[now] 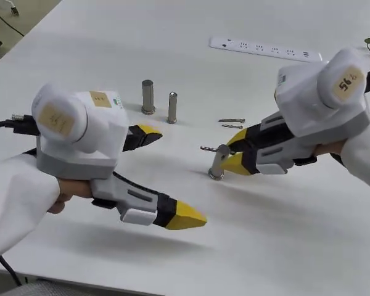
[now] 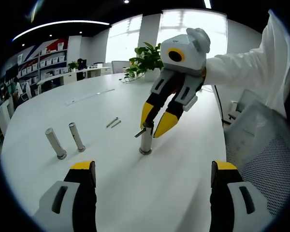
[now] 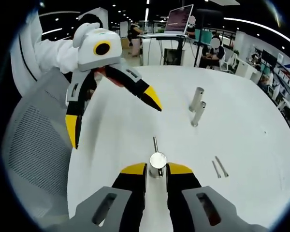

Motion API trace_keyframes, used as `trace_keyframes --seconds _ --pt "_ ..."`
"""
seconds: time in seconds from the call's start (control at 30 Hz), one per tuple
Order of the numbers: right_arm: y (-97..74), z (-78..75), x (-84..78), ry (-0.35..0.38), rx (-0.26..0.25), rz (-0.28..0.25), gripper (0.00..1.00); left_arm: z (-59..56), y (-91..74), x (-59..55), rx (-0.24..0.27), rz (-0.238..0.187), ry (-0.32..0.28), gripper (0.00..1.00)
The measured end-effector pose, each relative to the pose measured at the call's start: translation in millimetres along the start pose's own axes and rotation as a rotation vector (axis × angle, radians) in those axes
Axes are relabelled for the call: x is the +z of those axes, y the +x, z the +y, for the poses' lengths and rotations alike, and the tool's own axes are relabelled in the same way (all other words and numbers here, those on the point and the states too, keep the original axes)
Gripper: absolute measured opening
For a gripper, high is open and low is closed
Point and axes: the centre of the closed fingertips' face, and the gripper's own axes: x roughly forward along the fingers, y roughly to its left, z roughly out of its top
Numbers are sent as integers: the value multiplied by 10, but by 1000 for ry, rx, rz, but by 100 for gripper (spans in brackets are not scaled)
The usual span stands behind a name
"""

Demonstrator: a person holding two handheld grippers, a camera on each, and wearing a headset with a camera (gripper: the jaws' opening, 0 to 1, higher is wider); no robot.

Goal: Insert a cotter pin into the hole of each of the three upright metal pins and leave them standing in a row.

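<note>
- Three metal pins sit on the counter (image 1: 98,37), so I'm placing everything off the held pin (image 1: 218,161).
- The right claw (image 1: 231,154) is clamped on the held pin near its top, one jaw on either side of the head. My guess is that's to steady it while the cotter goes through. The pin leans a bit instead of standing straight.
- A cotter pin (image 1: 207,148) pokes sideways out of the held pin's upper end, on the side away from the right claw. It looks threaded through the hole.
- The left claw (image 1: 176,174) has its jaws wide apart and holds nothing. It hovers near the held pin, probably parked there ready to help.
- A thicker pin (image 1: 148,97) and a slimmer pin (image 1: 172,107) stand upright just beside each other, well beyond the held pin. I see no cotters in either.
- Two spare cotter pins (image 1: 232,121) lie flat side by side, just past the held pin.
- Looks-wise, the held pin is a plain grey steel cylinder with a flat shiny top and a wider foot.
</note>
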Motion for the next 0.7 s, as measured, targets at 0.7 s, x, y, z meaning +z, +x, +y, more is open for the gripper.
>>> trace_keyframes --seconds 0.7 --pt "85 -11 33 56 -8 -22 7 101 -170 3 66 -16 -14 99"
